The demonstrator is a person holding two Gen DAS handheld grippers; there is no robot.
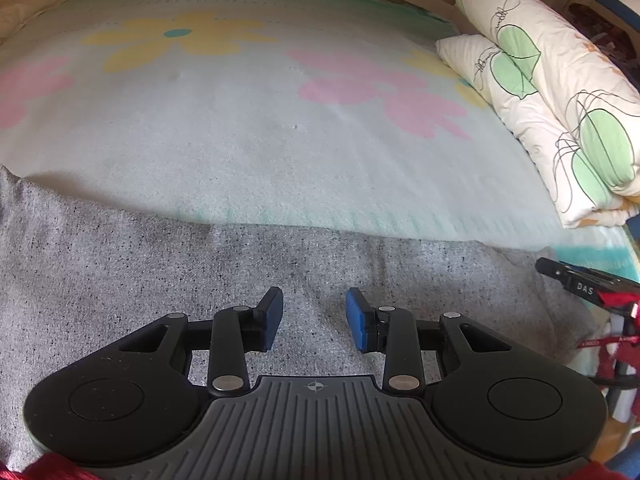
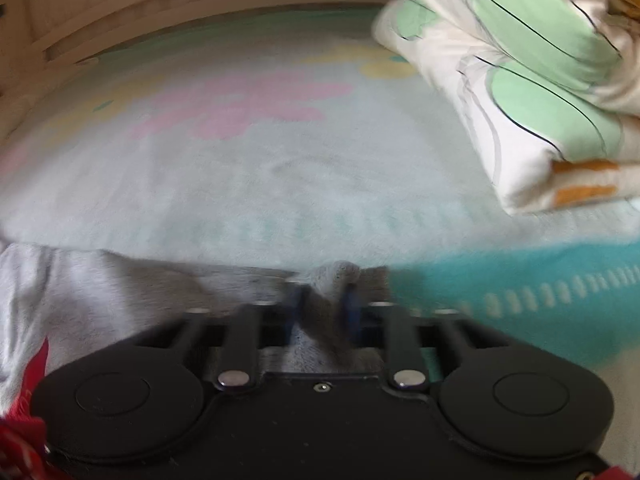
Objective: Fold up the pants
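Covering the whole scene, a pale bed sheet [image 1: 248, 152] printed with pink and yellow flowers ran from the near edge to a wooden bed frame [image 2: 132, 4] at the far side. Only the right wrist view showed that frame's slats clearly, along with a teal band of the sheet at the near right. A folded quilt [image 1: 560, 92], cream with green leaf shapes, lay at the far right of the bed in both views; the left wrist view showed it sharply as two stacked rolls, while the other view blurred it.

The grey pants [image 1: 200, 280] lay flat across the near part of the bed. The left wrist view showed them as one broad, smooth band stretching left and right, their far edge straight against the sheet. The right wrist view caught only their right end, rumpled.

The left gripper [image 1: 314, 320] hung above the pants with its blue pads [image 1: 272, 318] apart and nothing pinched between them. The right gripper [image 2: 322, 306] was clamped on a raised tuck of the grey cloth, which bulged up between its fingers. The left wrist view glimpsed that gripper's black tip at the right edge, by the pants' end.
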